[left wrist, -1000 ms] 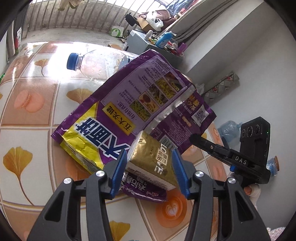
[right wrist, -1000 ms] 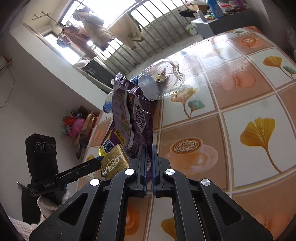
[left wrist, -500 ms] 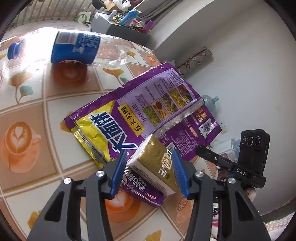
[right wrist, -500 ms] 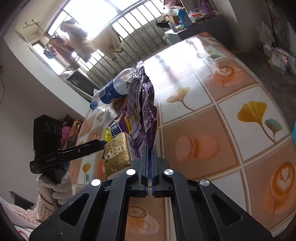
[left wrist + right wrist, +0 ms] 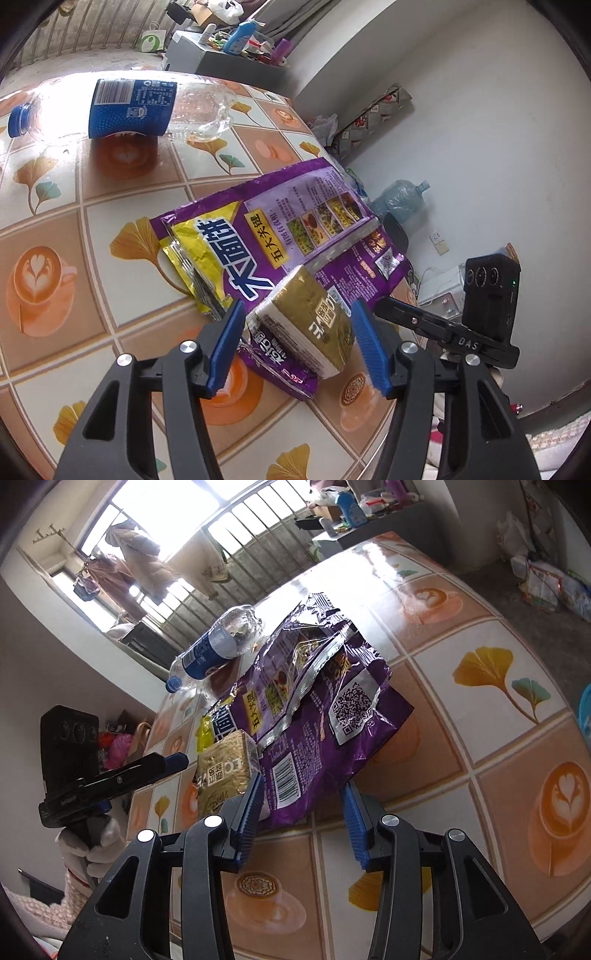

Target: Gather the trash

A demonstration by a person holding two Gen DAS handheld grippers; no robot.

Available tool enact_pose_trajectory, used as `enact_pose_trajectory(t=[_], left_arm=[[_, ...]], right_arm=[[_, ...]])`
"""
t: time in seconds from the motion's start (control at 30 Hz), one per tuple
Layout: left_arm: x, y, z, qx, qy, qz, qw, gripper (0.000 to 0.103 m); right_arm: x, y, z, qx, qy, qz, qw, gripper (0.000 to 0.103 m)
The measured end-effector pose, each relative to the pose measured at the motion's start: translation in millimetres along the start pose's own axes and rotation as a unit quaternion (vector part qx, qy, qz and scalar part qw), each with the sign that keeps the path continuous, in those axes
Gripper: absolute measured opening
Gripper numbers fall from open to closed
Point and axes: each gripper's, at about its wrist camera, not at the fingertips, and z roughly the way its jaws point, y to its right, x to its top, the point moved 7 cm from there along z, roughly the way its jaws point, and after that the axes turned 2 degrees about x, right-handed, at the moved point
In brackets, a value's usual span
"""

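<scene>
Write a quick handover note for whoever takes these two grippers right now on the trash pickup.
Left gripper: jaws just opened, pads clear of the gold carton between them.
Right gripper: jaws just opened, purple bag corner between them, not pinched.
Bag lies on the tiled table, carton on it; plastic bottle lies on its side beyond.
Nothing is held; all three remain to collect.

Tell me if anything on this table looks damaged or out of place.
The clear plastic bottle lies on its side, its base end crushed. The purple snack bag is crumpled and torn open, a gold packet resting on it.
</scene>
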Motion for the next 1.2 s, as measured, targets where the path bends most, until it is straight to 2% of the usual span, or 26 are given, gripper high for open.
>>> enact_pose_trajectory(t=[0.17, 0.33, 0.43, 0.6, 0.77, 0.87, 0.9, 0.93, 1.2], left_arm=[[-13, 11, 12, 0.004, -0.026, 0.028, 0.9992, 0.062], [-18, 13, 24, 0.015, -0.043, 0.031, 0.9985, 0.062], [-15, 11, 29, 0.020, -0.042, 0.029, 0.9985, 0.062], [-11, 9, 32, 0.031, -0.040, 0.034, 0.9981, 0.062], [-12, 11, 36, 0.040, -0.046, 0.049, 0.9970, 0.062], [-12, 16, 40, 0.047, -0.049, 0.061, 0.9958, 0.062], [-13, 17, 41, 0.050, -0.051, 0.065, 0.9953, 0.062], [-13, 17, 42, 0.053, -0.052, 0.068, 0.9949, 0.063], [-8, 22, 54, 0.071, -0.063, 0.056, 0.9939, 0.073]], right_arm=[[-2, -1, 12, 0.009, -0.003, 0.015, 1.000, 0.040], [-9, -4, 17, 0.016, -0.013, 0.016, 1.000, 0.016], [-15, -6, 18, 0.032, -0.019, 0.013, 0.999, 0.009], [-25, -15, 18, 0.081, -0.028, 0.025, 0.996, 0.006], [-36, -19, 13, 0.091, -0.037, 0.016, 0.995, 0.006], [-34, -12, 6, 0.070, -0.030, 0.010, 0.997, 0.016], [-32, -7, 4, 0.068, -0.027, 0.015, 0.997, 0.032], [-30, -3, 0, 0.068, -0.019, 0.023, 0.997, 0.043], [-14, 16, -14, 0.099, 0.026, 0.089, 0.991, 0.050]])
